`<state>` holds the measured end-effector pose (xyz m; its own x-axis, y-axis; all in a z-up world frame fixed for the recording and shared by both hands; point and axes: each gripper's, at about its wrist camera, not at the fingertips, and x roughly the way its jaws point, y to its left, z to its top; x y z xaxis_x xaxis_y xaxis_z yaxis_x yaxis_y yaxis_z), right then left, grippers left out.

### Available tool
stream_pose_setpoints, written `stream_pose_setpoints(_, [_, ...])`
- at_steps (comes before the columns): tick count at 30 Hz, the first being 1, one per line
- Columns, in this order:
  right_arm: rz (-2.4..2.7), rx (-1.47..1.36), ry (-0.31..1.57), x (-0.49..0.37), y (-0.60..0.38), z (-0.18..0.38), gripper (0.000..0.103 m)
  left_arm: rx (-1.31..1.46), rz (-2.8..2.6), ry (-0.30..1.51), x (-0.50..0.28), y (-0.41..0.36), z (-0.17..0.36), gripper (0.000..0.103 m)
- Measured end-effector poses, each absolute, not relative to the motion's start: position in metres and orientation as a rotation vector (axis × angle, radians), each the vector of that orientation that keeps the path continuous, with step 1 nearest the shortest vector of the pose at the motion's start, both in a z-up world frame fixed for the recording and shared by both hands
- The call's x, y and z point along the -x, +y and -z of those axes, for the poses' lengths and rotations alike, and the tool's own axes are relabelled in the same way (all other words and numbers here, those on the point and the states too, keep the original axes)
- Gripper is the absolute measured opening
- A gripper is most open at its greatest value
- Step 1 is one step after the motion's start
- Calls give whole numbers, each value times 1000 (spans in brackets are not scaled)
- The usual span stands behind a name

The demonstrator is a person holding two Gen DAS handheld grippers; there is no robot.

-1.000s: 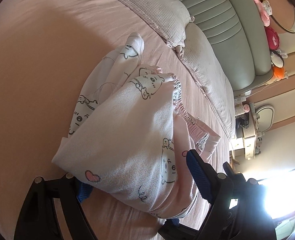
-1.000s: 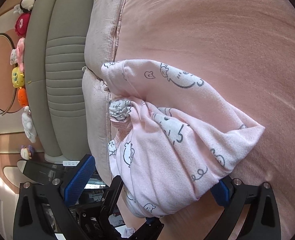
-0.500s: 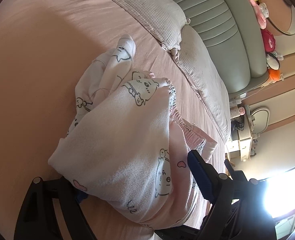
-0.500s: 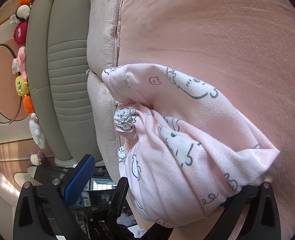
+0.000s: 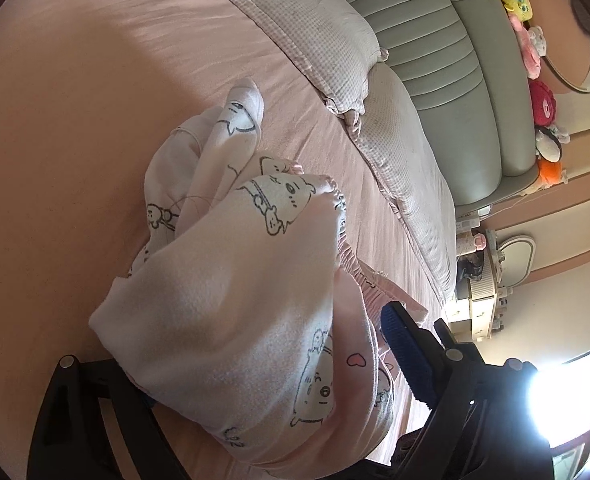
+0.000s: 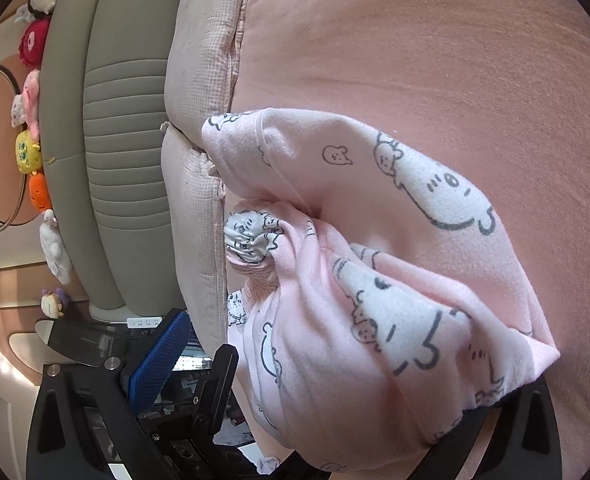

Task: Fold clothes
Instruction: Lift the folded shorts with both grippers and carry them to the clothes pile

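Note:
A pale pink garment (image 5: 231, 304) printed with white cartoon animals lies bunched on the pink bed sheet (image 5: 75, 128). In the left wrist view my left gripper (image 5: 239, 344) straddles its near end. The jaws are opening, the blue pad (image 5: 405, 350) stands clear on the right, and cloth hangs over the left finger (image 5: 67, 404). In the right wrist view the same garment (image 6: 375, 280) fills the space between the fingers of my right gripper (image 6: 355, 356). Its left blue pad (image 6: 157, 360) is free of the cloth, and the fabric's corner drapes over the right finger (image 6: 535, 420).
Two checked pillows (image 5: 327, 40) lie against a grey padded headboard (image 5: 435, 60) topped with a row of plush toys (image 5: 535, 60). A bedside unit (image 5: 483, 280) and a bright window (image 5: 567, 392) lie beyond the bed's edge. Bare sheet (image 6: 435, 40) stretches past the garment.
The left jaws have spread wider around the bundle. The right gripper has moved in closer, and cloth now covers its right pad, which showed blue a second ago.

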<state>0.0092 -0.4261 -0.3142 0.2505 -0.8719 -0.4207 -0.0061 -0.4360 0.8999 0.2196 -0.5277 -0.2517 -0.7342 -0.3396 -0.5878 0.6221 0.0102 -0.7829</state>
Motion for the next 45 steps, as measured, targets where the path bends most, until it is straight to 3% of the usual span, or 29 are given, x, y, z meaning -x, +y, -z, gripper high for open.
stream_pose_setpoints(4, [1291,-1674,-833,-9,-432,315,97,-270,1830,1647,-219,-535,254,90])
stream_pose_setpoints(9, [1312,-1713,-818,-10,-433,326,55,-304,1875,1574,-213,-531,252,90])
stream_pose_setpoints(13, [1309,-1725,-822,-9,-429,334,36,-332,1897,1514,-209,-528,250,90])
stream_pose_setpoints(15, [1309,-1728,-823,-9,-429,336,30,-343,1883,1505,-210,-527,251,79])
stream_pose_setpoints(16, [1306,-1726,-826,-9,-428,336,30,-351,1869,1501,-212,-527,252,71])
stream_pose_setpoints(17, [1306,-1724,-827,-10,-428,336,29,-365,1844,1501,-214,-528,253,49])
stream_pose_setpoints(18, [1311,-1724,-821,-11,-428,336,28,-382,1815,1503,-216,-529,256,35])
stream_pose_setpoints(29, [1289,-1718,-862,-12,-429,334,21,-341,1827,1563,-220,-530,257,31])
stream_pose_setpoints(45, [1287,-1614,-829,-14,-424,296,20,-247,1945,1548,-219,-524,223,27])
